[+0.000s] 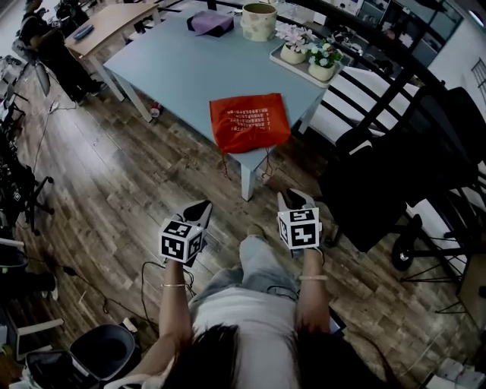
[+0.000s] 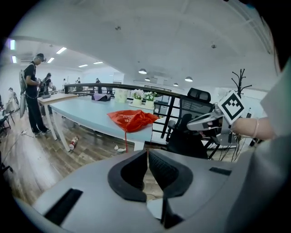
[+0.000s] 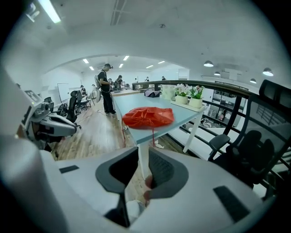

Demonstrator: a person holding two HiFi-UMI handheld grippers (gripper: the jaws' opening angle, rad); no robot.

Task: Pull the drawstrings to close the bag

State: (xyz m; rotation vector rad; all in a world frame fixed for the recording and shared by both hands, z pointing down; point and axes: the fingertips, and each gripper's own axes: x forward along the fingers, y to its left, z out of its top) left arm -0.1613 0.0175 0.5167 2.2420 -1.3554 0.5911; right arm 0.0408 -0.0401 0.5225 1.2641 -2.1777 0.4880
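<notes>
A red drawstring bag (image 1: 249,121) lies flat at the near corner of the pale blue table (image 1: 182,68), with its red drawstrings (image 1: 266,162) hanging over the edge. The same bag (image 2: 132,119) (image 3: 148,117) shows well ahead in both gripper views, its cord (image 2: 126,139) (image 3: 153,134) dangling below. My left gripper (image 1: 201,207) (image 2: 146,152) is held low over the wooden floor, jaws together and empty. My right gripper (image 1: 295,197) (image 3: 138,149) hangs beside it at the same height, its jaws a little apart with nothing between them. Both are well short of the table.
On the table's far side stand a cream pot (image 1: 259,21), a purple pouch (image 1: 210,23) and a tray of two flower pots (image 1: 307,57). A black office chair (image 1: 380,190) is close on the right. A person (image 1: 45,45) stands far left by another desk. A dark bin (image 1: 106,349) sits near my left.
</notes>
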